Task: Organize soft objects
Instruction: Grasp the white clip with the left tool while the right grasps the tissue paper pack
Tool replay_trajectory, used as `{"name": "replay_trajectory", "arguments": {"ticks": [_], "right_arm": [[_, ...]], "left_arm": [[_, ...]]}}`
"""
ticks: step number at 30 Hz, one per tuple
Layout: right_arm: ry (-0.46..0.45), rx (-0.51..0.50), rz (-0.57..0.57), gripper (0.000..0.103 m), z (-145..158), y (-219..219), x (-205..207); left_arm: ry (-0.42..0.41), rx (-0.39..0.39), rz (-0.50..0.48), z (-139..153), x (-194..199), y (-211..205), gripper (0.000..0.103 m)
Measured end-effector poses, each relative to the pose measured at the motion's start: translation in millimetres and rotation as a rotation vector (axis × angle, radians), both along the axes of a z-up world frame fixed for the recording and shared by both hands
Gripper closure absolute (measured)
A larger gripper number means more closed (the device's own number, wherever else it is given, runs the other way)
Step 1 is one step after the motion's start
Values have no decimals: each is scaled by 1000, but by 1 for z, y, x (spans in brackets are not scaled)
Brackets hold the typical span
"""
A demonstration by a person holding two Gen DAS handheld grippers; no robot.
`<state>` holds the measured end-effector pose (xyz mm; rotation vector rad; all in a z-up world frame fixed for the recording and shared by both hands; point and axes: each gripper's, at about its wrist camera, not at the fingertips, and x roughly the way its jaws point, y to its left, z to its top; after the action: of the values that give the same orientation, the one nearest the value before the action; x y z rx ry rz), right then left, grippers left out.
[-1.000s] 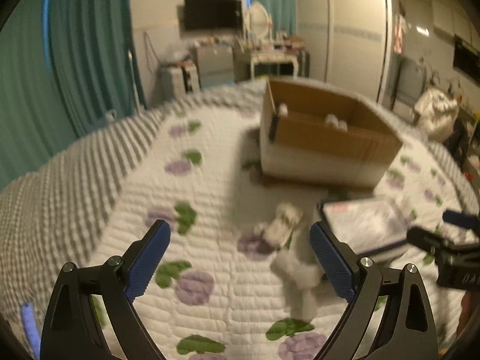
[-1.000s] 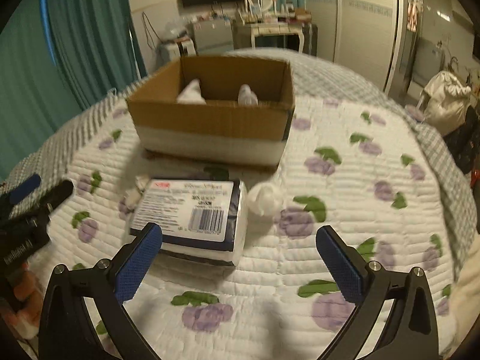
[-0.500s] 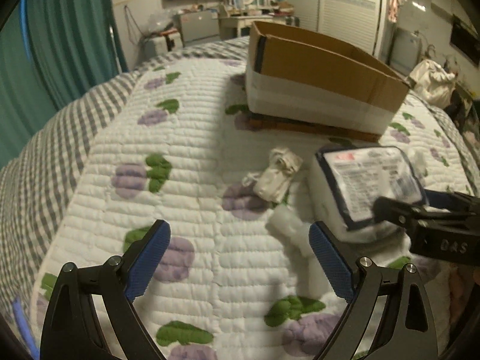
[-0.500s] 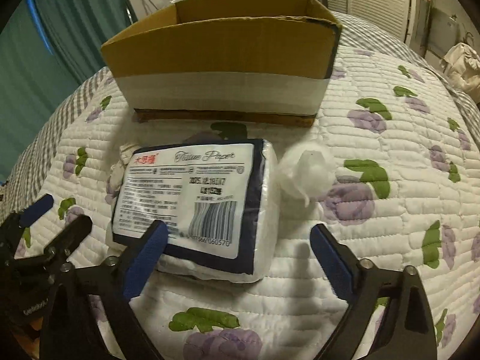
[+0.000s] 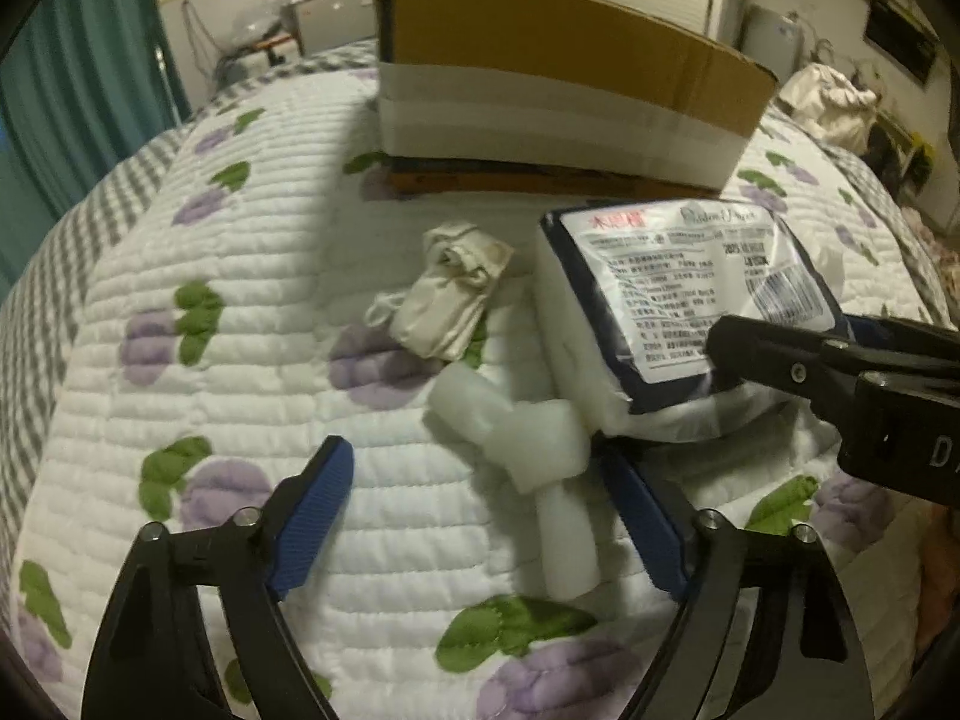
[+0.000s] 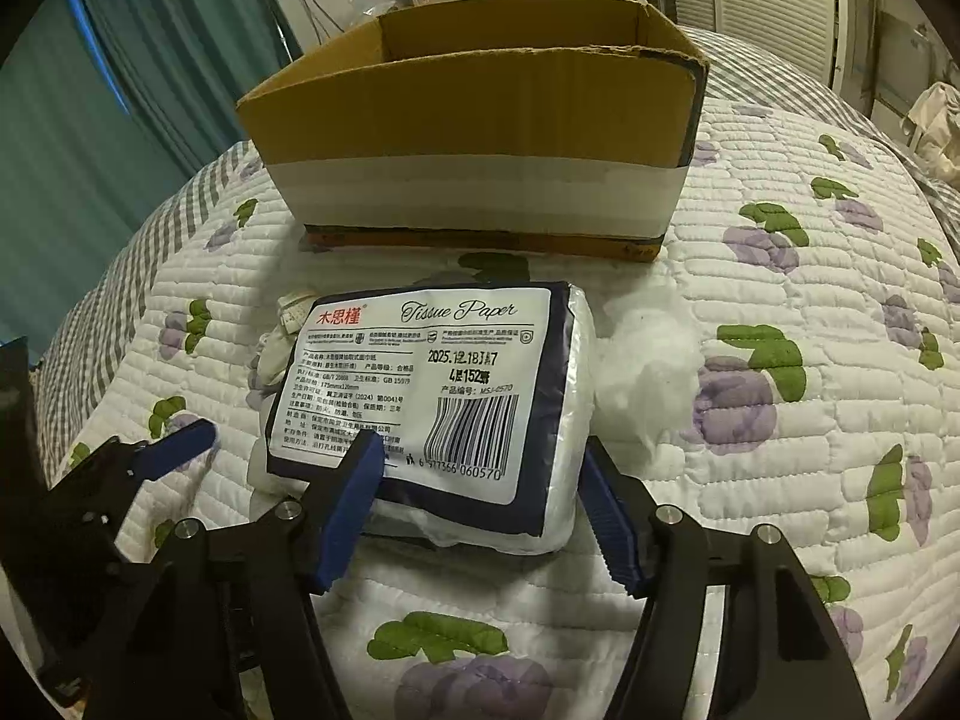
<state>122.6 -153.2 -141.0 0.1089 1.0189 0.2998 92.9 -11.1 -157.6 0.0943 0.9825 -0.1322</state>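
Landmark: the cardboard box (image 6: pixel 480 138), open-topped, with a white band around its lower wall. It stands on a bed under a white quilt (image 6: pixel 810 450) printed with purple flowers and green leaves.

Left of the box front:
- A rolled off-white cloth bundle (image 5: pixel 450 294) lies on the quilt in front of the box's left corner.
- Nearer the camera than the bundle lies a white foam piece (image 5: pixel 522 438) with a tube-shaped end.
- The left claw (image 5: pixel 474 516) points down at the foam piece. Its jaws have just been closing and stand at a medium gap. The foam lies between the blue pads (image 5: pixel 312 510), close to the right-hand pad. Contact cannot be confirmed.

In front of the box, centre:
- A tissue pack (image 6: pixel 432 408) in clear wrap with a dark blue border lies flat on the quilt, label up.
- Label text: red characters "木思槿", script "Tissue Paper", date "2025.12.18", "4层152", a barcode with digits ending "060570".
- The right claw (image 6: pixel 480 510) straddles the near end of the pack. Its jaws have just been closing. Both pads sit against the pack's sides and grip it. The pack rests on the quilt.

Right of the pack, in front of the box's right corner:
- A white fluffy wad (image 6: pixel 651 360) lies just beside the pack.
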Motion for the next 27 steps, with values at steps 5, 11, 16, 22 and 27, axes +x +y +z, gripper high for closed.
{"name": "replay_trajectory", "arguments": {"ticks": [5, 11, 16, 22, 27], "right_arm": [[-14, 11, 0, 52, 2, -1, -3], [-83, 59, -29, 68, 14, -10, -11], [-154, 27, -31, 69, 27, -7, -20], [-228, 15, -28, 70, 50, -8, -41], [-289, 7, -28, 70, 78, -11, -59]], "left_arm": [[11, -55, -61, 1, -2, -2, 61], [-4, -71, -40, 8, -8, 3, 76], [-43, -65, -12, 23, -18, 9, 77], [-89, -62, 14, 48, -28, 16, 77], [-153, -49, 15, 85, -38, 16, 77]]}}
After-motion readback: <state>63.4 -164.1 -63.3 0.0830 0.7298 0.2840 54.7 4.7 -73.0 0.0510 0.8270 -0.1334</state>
